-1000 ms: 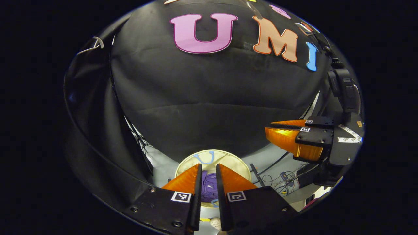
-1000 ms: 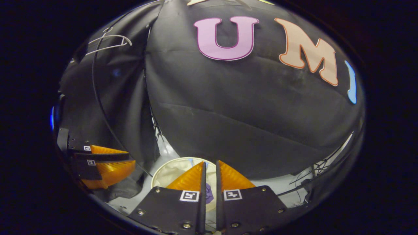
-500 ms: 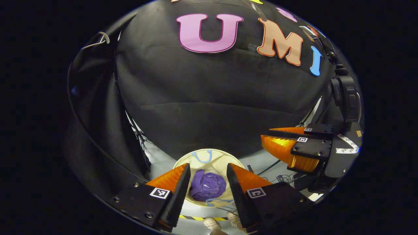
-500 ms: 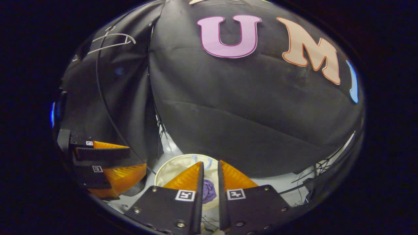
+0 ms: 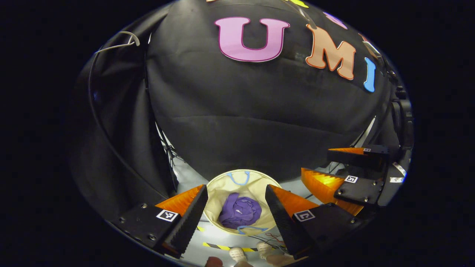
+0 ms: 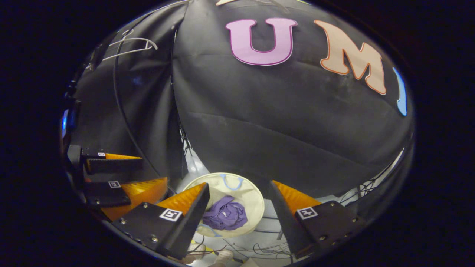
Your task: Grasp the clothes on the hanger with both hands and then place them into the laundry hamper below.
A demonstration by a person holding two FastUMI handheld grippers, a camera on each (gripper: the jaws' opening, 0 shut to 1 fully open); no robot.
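Purple clothes [image 5: 239, 212] lie bunched in the bottom of the cream laundry hamper [image 5: 222, 185], which sits on the pale floor [image 5: 185, 174] below both claws. In the left gripper view the clothes show at 6 o'clock, framed in the gap between the left claw [image 5: 235, 194] fingers. In the right gripper view the clothes [image 6: 225, 215] sit in the hamper [image 6: 252, 193] at 6 o'clock, nearer the left finger of the right claw [image 6: 239, 191].

Left claw: fingers spread wide, nothing between them, holding nothing. Right claw: same, wide open and empty, well above the hamper.

The hamper has blue handle loops [image 5: 239, 178] at its far rim and its near rim.

The right claw also shows in the left gripper view at 4 o'clock [image 5: 334, 167], fingers apart. The left claw shows in the right gripper view at 8 o'clock [image 6: 148, 170], fingers apart as well.

A bare white hanger [image 6: 128, 46] hangs at 11 o'clock in the right gripper view, against the black cloth wall [image 6: 278, 122]. It also shows at 11 o'clock in the left gripper view [image 5: 118, 40].

Loose cables [image 6: 256, 248] lie on the floor near the hamper. Yellow-black striped tape [image 5: 222, 246] runs at 6 o'clock, with shoes [image 5: 237, 254] just beside it.
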